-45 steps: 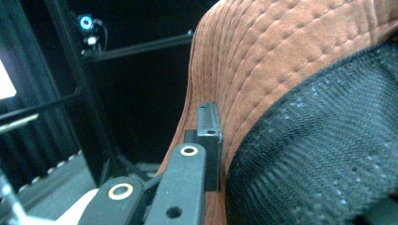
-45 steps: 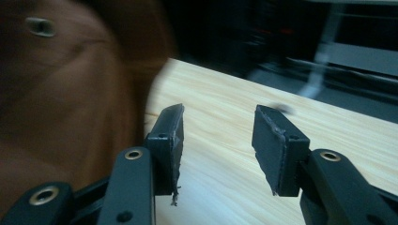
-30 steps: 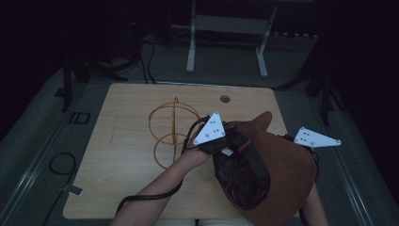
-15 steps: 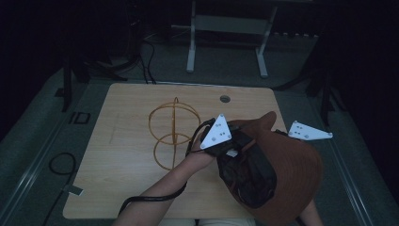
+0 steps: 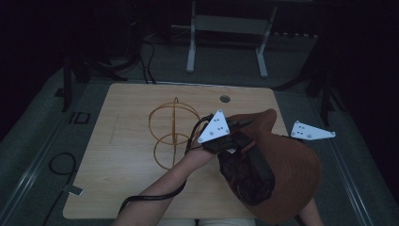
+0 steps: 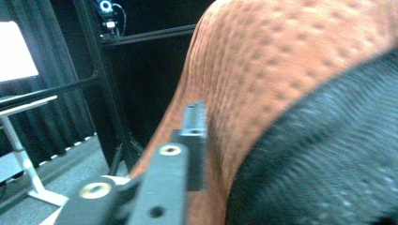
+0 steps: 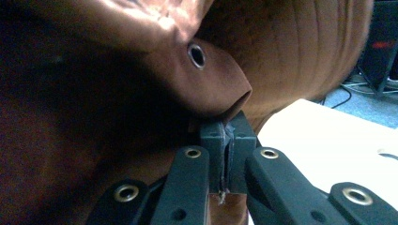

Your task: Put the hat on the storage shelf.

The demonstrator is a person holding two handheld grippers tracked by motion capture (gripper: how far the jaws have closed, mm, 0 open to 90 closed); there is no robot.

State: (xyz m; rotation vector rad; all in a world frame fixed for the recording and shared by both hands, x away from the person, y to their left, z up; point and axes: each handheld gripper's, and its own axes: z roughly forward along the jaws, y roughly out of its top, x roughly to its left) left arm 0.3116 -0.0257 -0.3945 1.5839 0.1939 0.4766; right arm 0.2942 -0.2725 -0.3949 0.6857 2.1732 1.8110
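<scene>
The brown hat (image 5: 291,165) hangs upside down over the near right corner of the desk (image 5: 127,188), carried between both grippers, its dark lined crown cavity facing up. It looks like a wide-brimmed suede or felt hat: light, soft, and floppy at the brim, which folds and curls where it is held.

The right gripper (image 7: 227,136) is clenched tight on a fold of the brim, pads pressed together with a thin edge of the material nipped between them; its jaws have just been closing onto it. A metal eyelet (image 7: 197,55) shows in the fold just above. The left gripper (image 5: 226,143) sits at the far edge of the crown opening. Its jaws have just been opening a little, and in the left gripper view one jaw lies against the outer brown surface beside the black mesh lining (image 6: 328,159); I cannot tell whether it actually pinches the hat.

I judge the brim edge a fair place to hold, since the material is thin enough there, but it will sag and twist under its own weight, so two well-separated holds suit it best. The napped surface should not slip much. The wire stand (image 5: 171,129) stands on the desk just to the left, apart from the hat.
</scene>
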